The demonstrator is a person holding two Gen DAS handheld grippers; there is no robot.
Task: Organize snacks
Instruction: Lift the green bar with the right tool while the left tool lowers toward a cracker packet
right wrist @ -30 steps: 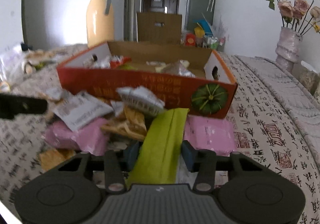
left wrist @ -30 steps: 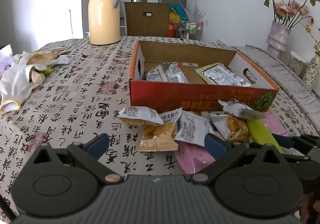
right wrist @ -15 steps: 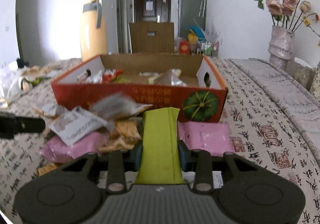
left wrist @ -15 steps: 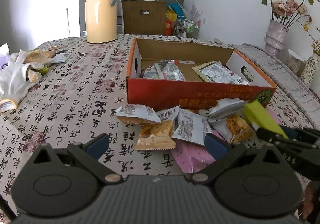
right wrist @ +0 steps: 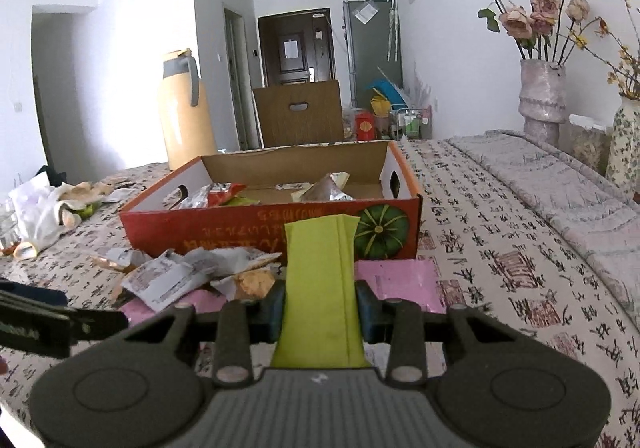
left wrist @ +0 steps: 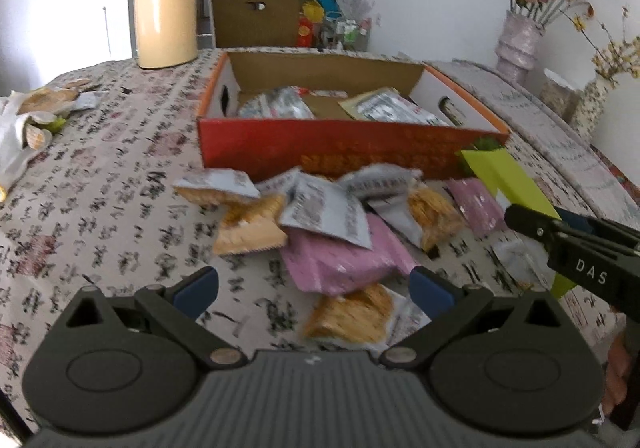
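The right hand-held gripper (right wrist: 320,306) had just been closing, and its blue pads now pressed both sides of a long lime-green snack packet (right wrist: 320,288) held between them. Compared with a second earlier, when that packet lay flat among the loose snacks with the pads standing apart from it, it had been lifted clear of the worktop (right wrist: 500,248) and stuck out straight ahead of the right hand-held gripper, its far end level with the near wall of the orange cardboard box (right wrist: 240,224). The box sat just beyond the packet, open-topped, with a few wrapped snacks already inside. The left hand-held gripper (left wrist: 314,288) was wide open and held nothing; it had drifted closer to the pile of loose snacks (left wrist: 320,216), and a pink packet (left wrist: 340,260) and an orange cracker packet (left wrist: 352,316) lay on the worktop between and just ahead of its pads. The pickup looked secure, so the packet seemed ready to be carried over the wall and dropped into the box, while most of the pile was still to be sorted.
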